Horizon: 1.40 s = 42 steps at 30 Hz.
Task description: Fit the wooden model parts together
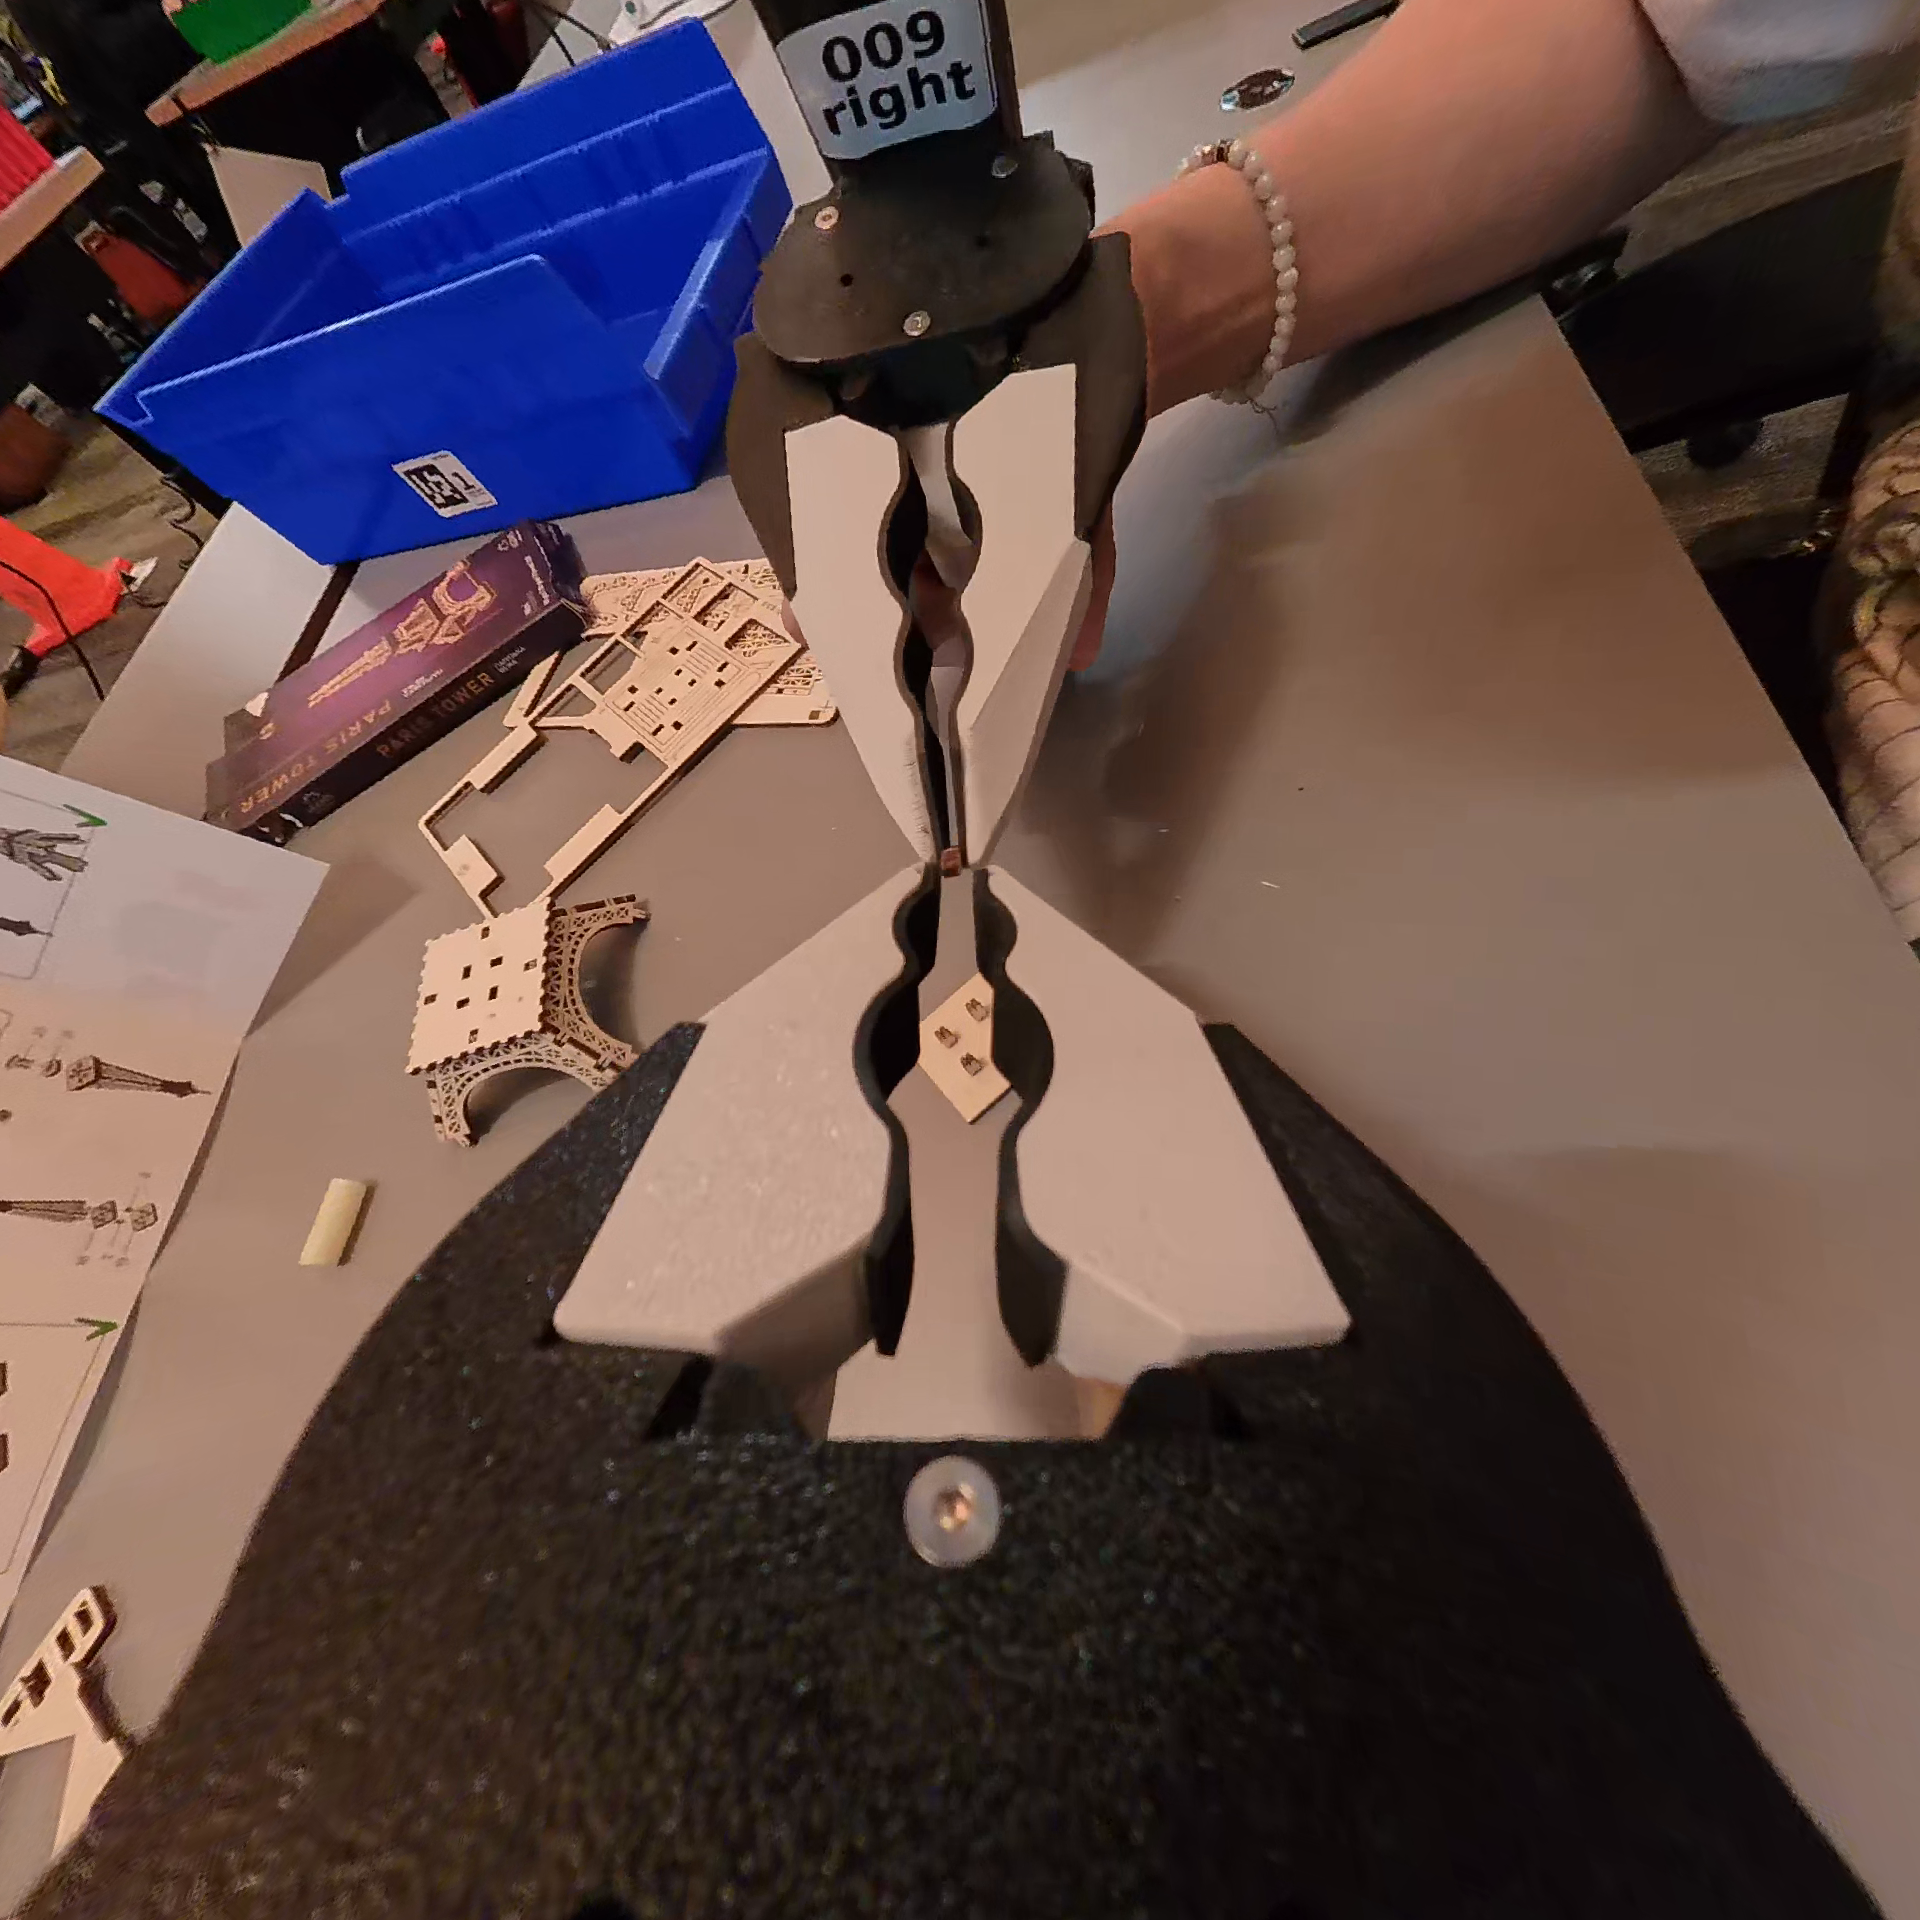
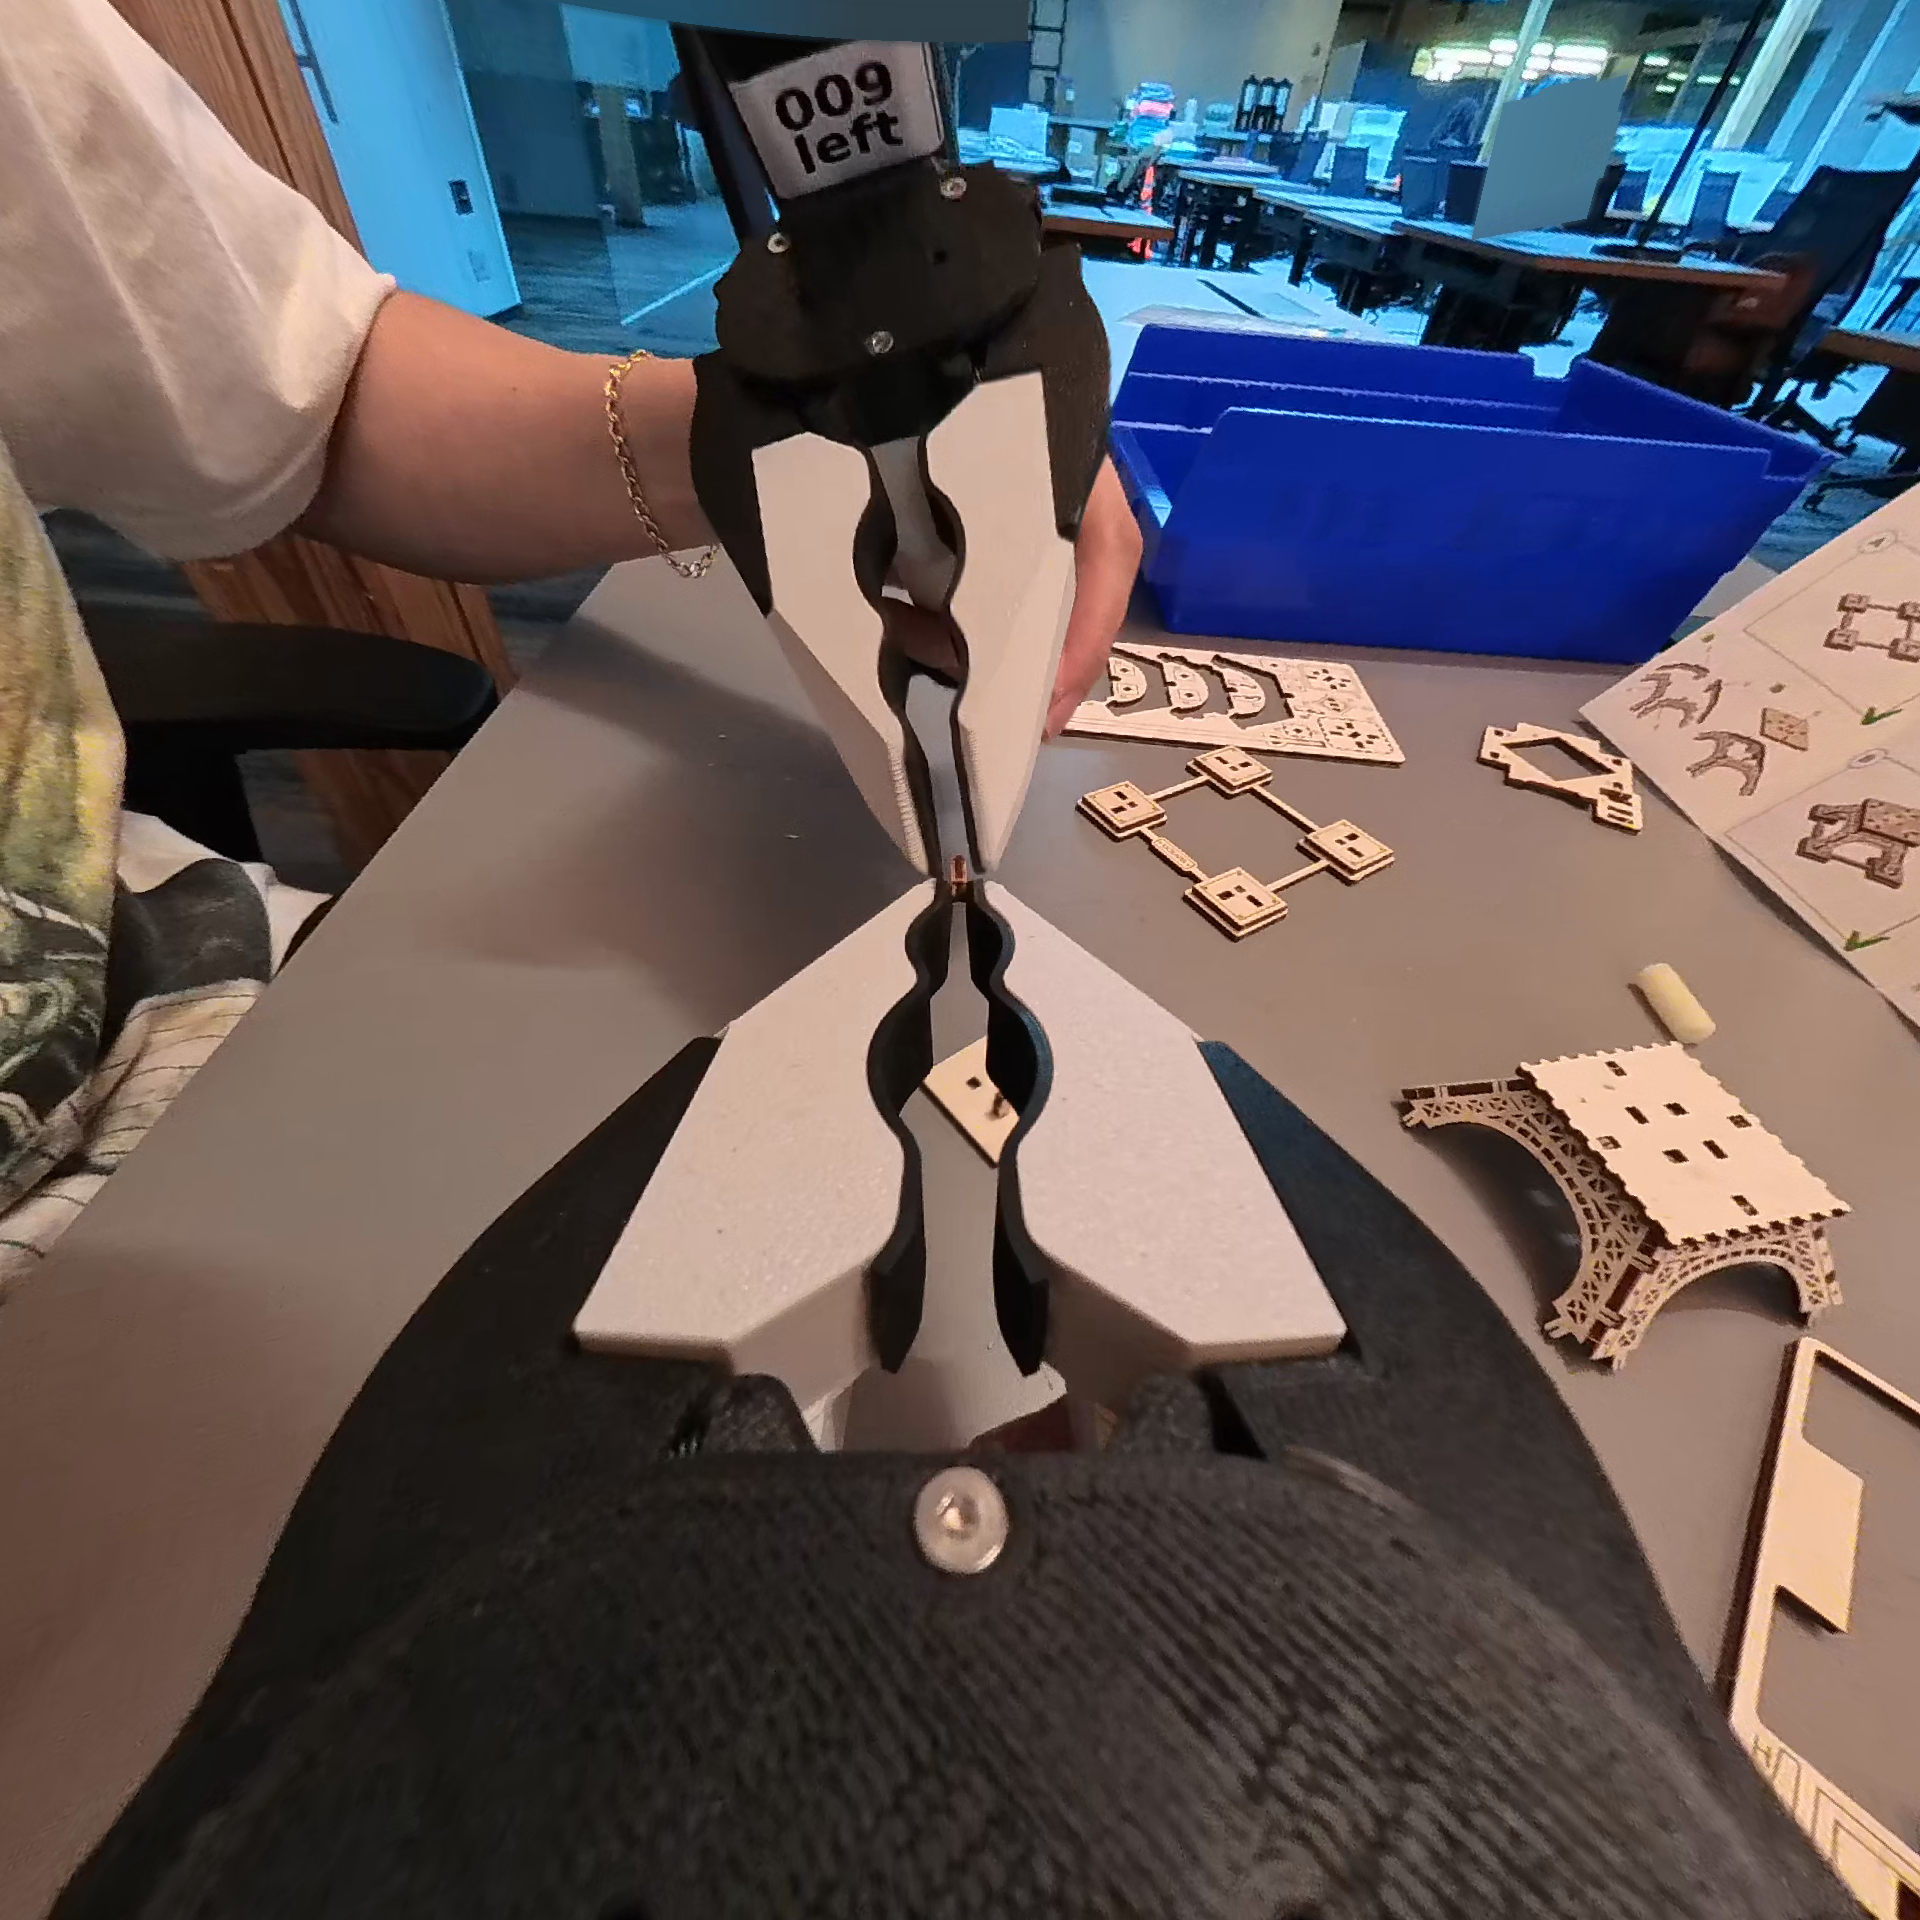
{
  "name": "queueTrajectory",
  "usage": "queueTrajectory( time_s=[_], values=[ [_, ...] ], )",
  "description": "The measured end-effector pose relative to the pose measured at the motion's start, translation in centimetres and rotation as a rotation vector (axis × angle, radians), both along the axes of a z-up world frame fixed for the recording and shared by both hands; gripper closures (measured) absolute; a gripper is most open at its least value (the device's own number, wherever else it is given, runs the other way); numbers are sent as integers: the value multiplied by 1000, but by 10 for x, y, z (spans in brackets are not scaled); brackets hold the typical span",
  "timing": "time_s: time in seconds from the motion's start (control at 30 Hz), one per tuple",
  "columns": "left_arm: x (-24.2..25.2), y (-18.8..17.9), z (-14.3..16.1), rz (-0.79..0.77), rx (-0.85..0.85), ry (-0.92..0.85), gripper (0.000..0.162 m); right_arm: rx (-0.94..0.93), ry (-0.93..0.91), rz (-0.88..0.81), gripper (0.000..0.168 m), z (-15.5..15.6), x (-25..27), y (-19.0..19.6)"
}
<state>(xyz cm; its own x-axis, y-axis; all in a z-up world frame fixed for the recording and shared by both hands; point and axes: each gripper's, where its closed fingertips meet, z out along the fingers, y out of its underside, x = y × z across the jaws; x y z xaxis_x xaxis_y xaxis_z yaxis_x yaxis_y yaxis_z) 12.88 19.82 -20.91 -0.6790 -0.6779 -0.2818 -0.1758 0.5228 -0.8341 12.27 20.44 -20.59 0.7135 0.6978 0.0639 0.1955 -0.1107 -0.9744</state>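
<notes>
My left gripper (image 1: 948,876) and right gripper (image 2: 957,891) meet tip to tip above the grey table. Both are shut on the same tiny wooden peg (image 1: 948,858), which also shows in the right wrist view (image 2: 958,871). The right gripper (image 1: 945,844) comes in from the top of the left wrist view. The left gripper (image 2: 956,858) does the same in the right wrist view. A small square wooden plate (image 1: 966,1049) with three pegs standing in it lies below, seen through the finger gap (image 2: 971,1107). The built tower base (image 1: 509,1023) stands nearby (image 2: 1652,1174).
A blue bin (image 1: 447,332) stands at the back. Punched wooden sheets (image 1: 644,707), the kit box (image 1: 395,675), an instruction sheet (image 1: 104,1039) and a cream stick (image 1: 335,1221) lie on the table. A square four-pad frame (image 2: 1236,842) and a diamond frame piece (image 2: 1558,774) lie beyond the grippers. My two grippers' fingertips are within a few centimetres of each other. From either gripper's tips it is about 15 centimeters to the built tower base (image 1: 509,1023). It is also in sight in the right wrist view (image 2: 1571,1074).
</notes>
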Motion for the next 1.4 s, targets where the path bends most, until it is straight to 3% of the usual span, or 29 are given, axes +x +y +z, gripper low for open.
queueTrajectory(
  time_s=[0.3, 0.4, 0.53, 0.63, 0.93, 1.07, 1.33, 1.4],
  values=[
    [-1, 1, -11, -19, 94, 15, 162, -14, -103, 9, 168, -12, -2, -1],
    [-6, 4, -26, -96, 275, 27, 162, -57, -273, -30, 150, -32, 15, -2],
    [-7, 7, -44, -222, 449, 60, 162, -97, -376, -18, 168, -52, 19, 0],
    [-3, 11, -51, -307, 536, 99, 162, -91, -492, -26, 168, -64, 23, 4],
    [0, 14, -65, -505, 723, 238, 162, 185, -946, 10, 168, -76, 30, 6],
    [2, 16, -69, -528, 771, 272, 162, 234, -976, 13, 168, -75, 28, 6],
    [3, 17, -72, -539, 833, 308, 162, 358, -1107, 1, 147, -65, 31, 8],
    [5, 19, -71, -537, 861, 309, 162, 374, -1143, 15, 149, -66, 30, 7]
  ],
)
